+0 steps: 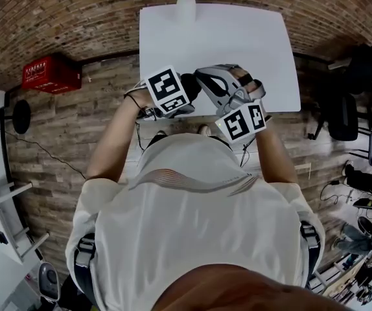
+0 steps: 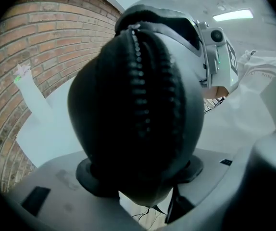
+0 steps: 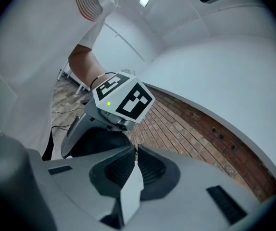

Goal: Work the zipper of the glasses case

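in front of the chest, just above the near edge of the white table (image 1: 238, 44), holding the black glasses case (image 2: 135, 114) off the surface in the left gripper (image 2: 138, 182), jaws clamped on its rounded near end, the zipper (image 2: 138, 81) running up the middle toward the far end. up at that far end, pressing the right gripper (image 3: 133, 150) all but fully together; not being able to tell whether the zipper pull is actually caught between its tips.

judging the step in hand as taking the pull and drawing it along:
- checking first that the pull is truly pinched.
- holding the left clamp firm, so the case is not twisting.
- drawing along the line of the teeth and round the curve, never outward.
- going slowly, with only the 2 grippers carrying the case.
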`<action>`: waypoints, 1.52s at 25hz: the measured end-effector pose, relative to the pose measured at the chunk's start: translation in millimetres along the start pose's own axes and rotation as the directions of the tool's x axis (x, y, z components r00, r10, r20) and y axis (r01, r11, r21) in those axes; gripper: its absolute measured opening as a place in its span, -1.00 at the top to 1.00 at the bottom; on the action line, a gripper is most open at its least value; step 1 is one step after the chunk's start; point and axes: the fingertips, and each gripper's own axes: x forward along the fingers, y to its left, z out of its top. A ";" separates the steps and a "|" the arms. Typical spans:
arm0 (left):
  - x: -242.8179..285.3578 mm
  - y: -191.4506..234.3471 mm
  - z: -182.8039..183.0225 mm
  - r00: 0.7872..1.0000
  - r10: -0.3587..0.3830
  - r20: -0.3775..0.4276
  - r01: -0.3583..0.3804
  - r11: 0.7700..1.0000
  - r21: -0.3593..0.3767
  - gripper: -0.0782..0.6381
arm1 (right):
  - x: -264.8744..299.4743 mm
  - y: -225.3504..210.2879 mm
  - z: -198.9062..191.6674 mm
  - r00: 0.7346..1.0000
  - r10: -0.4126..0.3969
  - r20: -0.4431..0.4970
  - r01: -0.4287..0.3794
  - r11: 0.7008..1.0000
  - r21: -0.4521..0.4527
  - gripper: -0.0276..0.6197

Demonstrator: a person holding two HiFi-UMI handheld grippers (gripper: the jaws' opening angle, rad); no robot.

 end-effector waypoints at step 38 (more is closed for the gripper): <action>-235.7 89.6 6.4 0.106 0.747 0.656 -0.484 0.615 -0.622 0.02 | -81.9 -124.9 -133.0 0.848 -0.458 -0.268 0.482 0.452 0.751 0.76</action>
